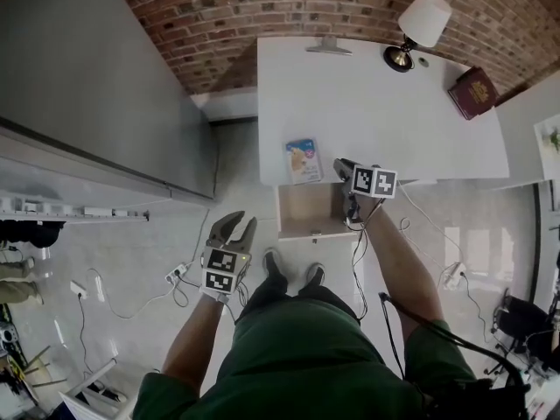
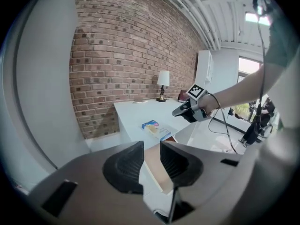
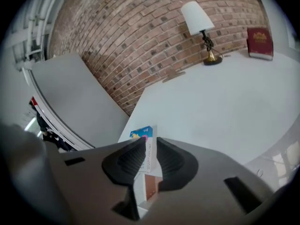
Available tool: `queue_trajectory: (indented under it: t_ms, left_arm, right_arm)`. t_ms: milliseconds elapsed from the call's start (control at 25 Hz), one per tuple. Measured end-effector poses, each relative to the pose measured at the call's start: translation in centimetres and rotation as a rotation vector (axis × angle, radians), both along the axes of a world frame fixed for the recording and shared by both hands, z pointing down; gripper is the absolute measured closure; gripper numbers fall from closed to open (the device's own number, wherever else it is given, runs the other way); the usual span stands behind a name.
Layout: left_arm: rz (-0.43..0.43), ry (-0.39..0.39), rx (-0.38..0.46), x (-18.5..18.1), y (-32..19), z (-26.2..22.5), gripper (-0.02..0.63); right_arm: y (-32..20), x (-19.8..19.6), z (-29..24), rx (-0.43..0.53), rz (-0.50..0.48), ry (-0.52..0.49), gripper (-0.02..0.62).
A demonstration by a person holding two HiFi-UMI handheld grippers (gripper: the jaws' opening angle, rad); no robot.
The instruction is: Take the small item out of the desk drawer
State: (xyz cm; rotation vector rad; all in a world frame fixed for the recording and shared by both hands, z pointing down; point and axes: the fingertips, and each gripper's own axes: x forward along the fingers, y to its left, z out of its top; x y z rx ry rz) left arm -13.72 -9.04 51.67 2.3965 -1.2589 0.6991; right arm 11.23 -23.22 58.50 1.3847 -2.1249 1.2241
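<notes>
Your right gripper, jaws apart, sits at three o'clock of the packet on the desk; your left gripper gapes empty.

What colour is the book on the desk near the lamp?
The book is dark red with a gold mark, clearest in the right gripper view.

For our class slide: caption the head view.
Blue packet lies on the white desk by the open drawer; right tool beside it.
</notes>
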Motion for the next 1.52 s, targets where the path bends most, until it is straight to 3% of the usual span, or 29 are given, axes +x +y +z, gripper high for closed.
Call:
queue_trajectory:
  t_ms: [200, 360, 680, 1000, 1520]
  left_arm:
    - [-0.018, 0.043, 0.053, 2.0, -1.4, -2.9, 0.517]
    - [-0.047, 0.070, 0.116, 2.5, -2.8, -6.0, 0.526]
    - [-0.075, 0.169, 0.285, 4.7, -4.1, -14.9, 0.537]
    - [-0.031, 0.242, 0.427, 8.1, -2.9, -22.0, 0.538]
    - [-0.023, 0.265, 0.482, 9.3, -2.1, -24.5, 0.539]
  right_arm:
    - [1.6, 1.4, -6.4, 0.201, -0.044, 0.132, 0.552]
    - [3.5, 0.9, -12.0, 0.346, -0.066, 0.151, 0.589]
    - [7.3, -0.6, -21.6, 0.606, -0.133, 0.212, 0.591]
    - [10.5, -2.1, -28.4, 0.824, -0.154, 0.215, 0.592]
    - [12.7, -1.2, -34.4, 0.970, -0.161, 0.231, 0.592]
